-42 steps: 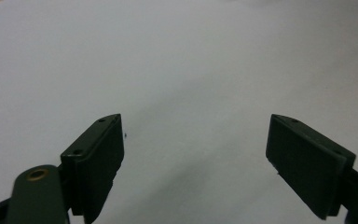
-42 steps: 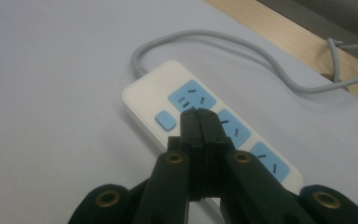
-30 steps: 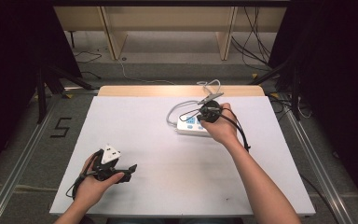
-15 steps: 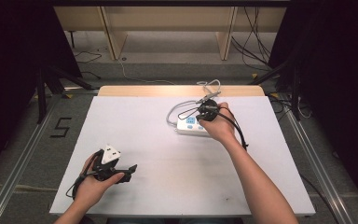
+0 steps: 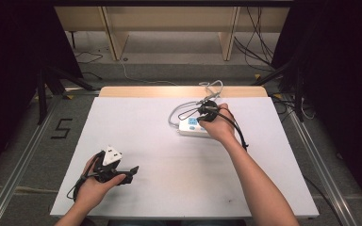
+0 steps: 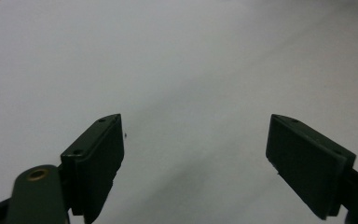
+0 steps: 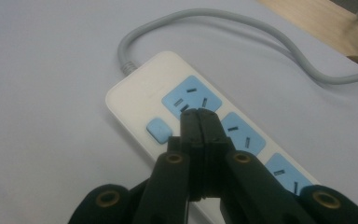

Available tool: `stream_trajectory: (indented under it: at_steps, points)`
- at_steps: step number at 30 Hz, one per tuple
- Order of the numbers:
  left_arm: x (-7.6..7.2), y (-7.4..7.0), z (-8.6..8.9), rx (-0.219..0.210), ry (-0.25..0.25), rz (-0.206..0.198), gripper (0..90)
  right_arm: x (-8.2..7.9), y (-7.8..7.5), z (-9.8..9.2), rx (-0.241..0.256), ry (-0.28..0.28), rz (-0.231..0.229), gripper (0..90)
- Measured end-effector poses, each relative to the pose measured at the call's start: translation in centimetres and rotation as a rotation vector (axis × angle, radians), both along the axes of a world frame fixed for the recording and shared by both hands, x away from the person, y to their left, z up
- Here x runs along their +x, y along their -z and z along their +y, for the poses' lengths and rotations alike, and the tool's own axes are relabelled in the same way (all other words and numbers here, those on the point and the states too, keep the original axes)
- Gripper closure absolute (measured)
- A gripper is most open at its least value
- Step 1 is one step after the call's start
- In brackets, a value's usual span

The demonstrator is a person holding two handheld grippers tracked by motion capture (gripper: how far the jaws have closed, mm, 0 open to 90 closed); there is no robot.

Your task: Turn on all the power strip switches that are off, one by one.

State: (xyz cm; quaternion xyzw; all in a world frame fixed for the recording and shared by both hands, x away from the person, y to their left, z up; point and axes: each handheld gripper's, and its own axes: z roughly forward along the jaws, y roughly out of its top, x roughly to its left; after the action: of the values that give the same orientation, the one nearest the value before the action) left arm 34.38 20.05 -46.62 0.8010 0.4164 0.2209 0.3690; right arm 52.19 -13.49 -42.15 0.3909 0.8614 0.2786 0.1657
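We see the white power strip (image 7: 200, 135) lying toward the far right of the white bench (image 5: 169, 141), its grey cord (image 7: 242, 28) looping away toward the wooden far edge. Our right hand-held gripper (image 7: 199, 116) sits directly over the strip with its jaws pressed together on nothing; in the right gripper view their tips rest over the strip's top face, just beside the small blue switch (image 7: 159, 129) and at the near edge of the first blue socket (image 7: 192, 98), though we cannot tell whether they touch the plastic. In the high view the same right hand-held gripper (image 5: 206, 111) covers the strip's far end, with the right hand (image 5: 221, 125) lying over the strip's body. Our left hand-held gripper (image 5: 122, 172) rests near the bench's front left corner, well apart from the strip, with its jaws spread wide over bare bench surface in the left gripper view. Compared with a second ago, the right hand-held gripper has barely shifted, staying over the same end of the strip, and the left hand-held gripper has stayed where it was.
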Motion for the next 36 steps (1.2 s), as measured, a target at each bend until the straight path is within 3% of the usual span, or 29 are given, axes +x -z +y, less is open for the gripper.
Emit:
stream_trajectory:
  at_steps: [36]
  points:
    - [0.0, 0.0, 0.0, 0.005, 0.005, 0.005, 19.1, 0.8, 0.5, 1.7, -0.029, -0.009, 0.056, 90.0]
